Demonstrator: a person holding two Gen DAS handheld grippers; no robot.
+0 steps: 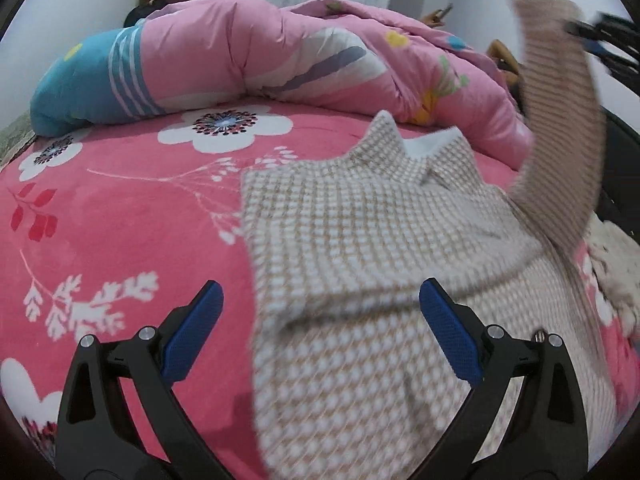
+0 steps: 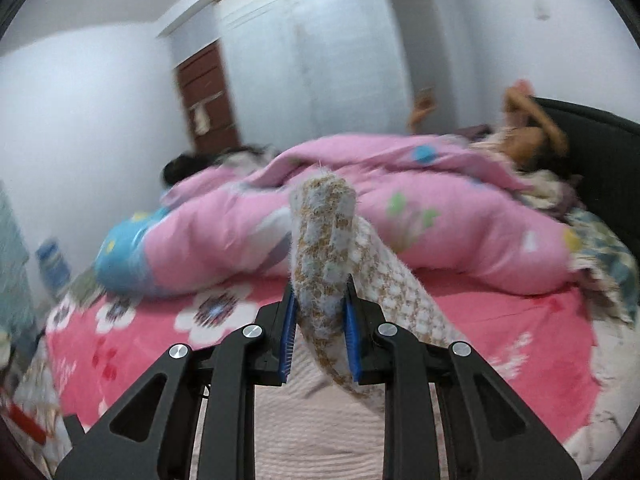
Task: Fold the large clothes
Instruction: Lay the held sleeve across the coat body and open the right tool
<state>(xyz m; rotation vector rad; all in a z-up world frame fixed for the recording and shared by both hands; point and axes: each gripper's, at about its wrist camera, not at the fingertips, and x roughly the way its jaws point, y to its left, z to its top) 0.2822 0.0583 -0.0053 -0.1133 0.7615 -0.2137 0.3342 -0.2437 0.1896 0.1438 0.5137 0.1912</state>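
A beige and white checked knit sweater lies on the pink floral bed sheet, collar away from me, its left sleeve folded across the chest. My left gripper is open just above the sweater's left edge, holding nothing. My right gripper is shut on the sweater's right sleeve and holds it lifted above the bed. In the left wrist view that raised sleeve stands at the right, with the right gripper at its top.
A rolled pink quilt lies across the far side of the bed. A person lies at the far right by the dark headboard. A white wardrobe stands behind.
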